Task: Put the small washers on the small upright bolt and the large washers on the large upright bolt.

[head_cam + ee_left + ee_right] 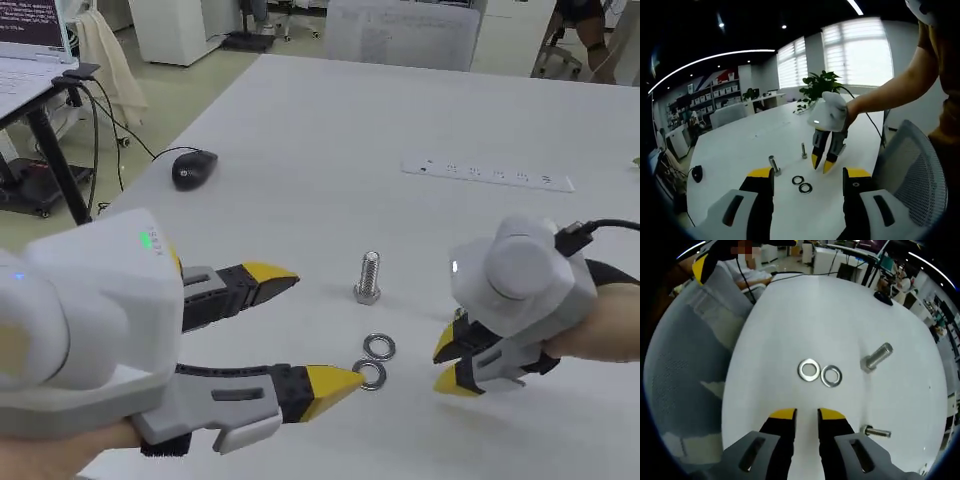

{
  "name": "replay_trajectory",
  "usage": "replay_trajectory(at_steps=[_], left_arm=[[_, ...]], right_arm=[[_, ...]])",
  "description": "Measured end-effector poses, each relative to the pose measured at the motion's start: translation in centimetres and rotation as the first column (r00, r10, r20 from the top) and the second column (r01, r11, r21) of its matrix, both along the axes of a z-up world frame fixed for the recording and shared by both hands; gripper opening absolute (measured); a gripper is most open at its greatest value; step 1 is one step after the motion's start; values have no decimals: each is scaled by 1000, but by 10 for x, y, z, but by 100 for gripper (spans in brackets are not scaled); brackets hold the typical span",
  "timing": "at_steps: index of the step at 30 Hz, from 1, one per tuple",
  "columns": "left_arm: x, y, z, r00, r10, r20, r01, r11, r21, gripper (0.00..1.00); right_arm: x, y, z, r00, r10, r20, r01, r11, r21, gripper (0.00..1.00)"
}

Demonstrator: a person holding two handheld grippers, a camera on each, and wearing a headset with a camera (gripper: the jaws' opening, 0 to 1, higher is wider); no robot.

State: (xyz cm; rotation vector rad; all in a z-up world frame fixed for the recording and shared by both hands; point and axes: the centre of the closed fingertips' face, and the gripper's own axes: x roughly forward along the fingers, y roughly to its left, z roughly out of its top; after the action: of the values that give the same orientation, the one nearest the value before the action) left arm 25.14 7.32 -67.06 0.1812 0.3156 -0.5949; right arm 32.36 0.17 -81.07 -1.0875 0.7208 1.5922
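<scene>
Just ahead of right tool (806, 414): two washers (820, 373) side by side.

In the head view the left gripper (330, 328) runs off the left and bottom edges, and the tip of its lower jaw covers the near rim of one washer (381, 376). The right gripper (438, 372) has its own white housing over the roots of its jaws. In the right gripper view the small bolt (878, 432), just right of the jaws, is too blurred to show its thread.
</scene>
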Motion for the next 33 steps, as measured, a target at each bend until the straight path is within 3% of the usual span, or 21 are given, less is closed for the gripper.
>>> replay_trajectory(at_steps=[10, 15, 21, 33], left_arm=[[-5, 15, 2, 999, 42, 3, -42, 999, -3, 54], [-6, 18, 2, 999, 54, 1, -54, 999, -7, 54], [-5, 23, 2, 997, 71, 2, -71, 997, -12, 54], [2, 28, 0, 996, 85, 1, -85, 996, -19, 54]], right_arm=[[-11, 24, -11, 998, 8, -57, -9, 1000, 0, 22], [-9, 30, -15, 999, 31, -38, -31, 999, -9, 21], [-6, 41, -16, 998, 23, -57, -24, 1000, -15, 23], [-15, 57, -17, 989, 142, -36, -144, 988, -47, 27]])
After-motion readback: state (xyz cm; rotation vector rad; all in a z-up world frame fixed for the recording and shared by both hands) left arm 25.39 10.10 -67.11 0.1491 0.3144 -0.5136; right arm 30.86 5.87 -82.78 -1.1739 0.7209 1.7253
